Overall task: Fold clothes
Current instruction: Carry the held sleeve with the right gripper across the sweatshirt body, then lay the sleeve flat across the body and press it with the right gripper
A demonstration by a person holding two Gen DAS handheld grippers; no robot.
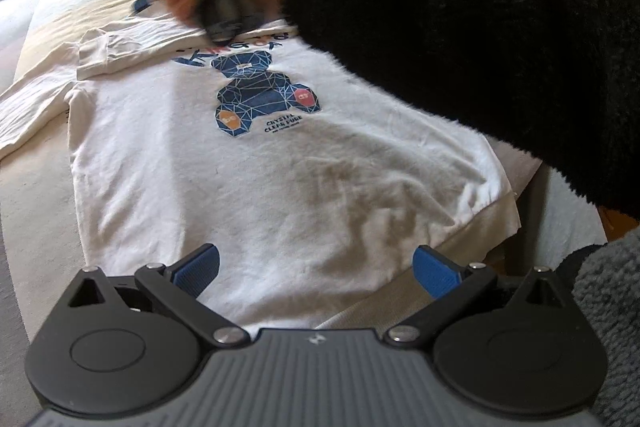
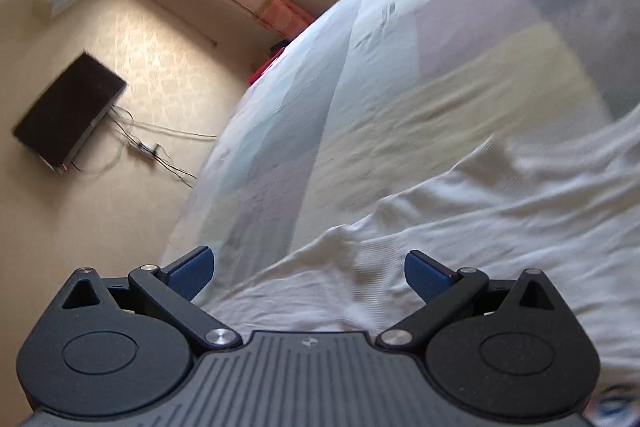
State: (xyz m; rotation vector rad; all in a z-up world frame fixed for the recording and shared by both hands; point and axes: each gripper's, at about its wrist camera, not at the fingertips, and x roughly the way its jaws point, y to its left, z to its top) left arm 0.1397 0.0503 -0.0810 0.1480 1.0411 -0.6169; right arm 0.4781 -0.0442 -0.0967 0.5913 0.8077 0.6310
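both grippers, left gripper [image 1: 316,269] and right gripper [image 2: 308,273], gape wide; sweatshirt [image 1: 256,179] lies lengthwise, collar far; only right wrist shows the wall screen [image 2: 70,113].

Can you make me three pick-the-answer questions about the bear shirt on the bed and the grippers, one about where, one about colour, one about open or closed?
1. Where does the white sweatshirt lie?
A. spread on the bed
B. hung on the wall
C. on the floor

2. What colour is the bear print mostly?
A. green
B. blue
C. yellow

3. How is the left gripper?
A. shut on a sleeve
B. shut on nothing
C. open

Answers:
1 A, the left wrist view shows it spread front-up on the pastel patchwork cover.
2 B, the bear is dark blue with pale lines and a few orange patches.
3 C, its blue pads stand wide apart above the hem, with no cloth between them. The right gripper is open too.
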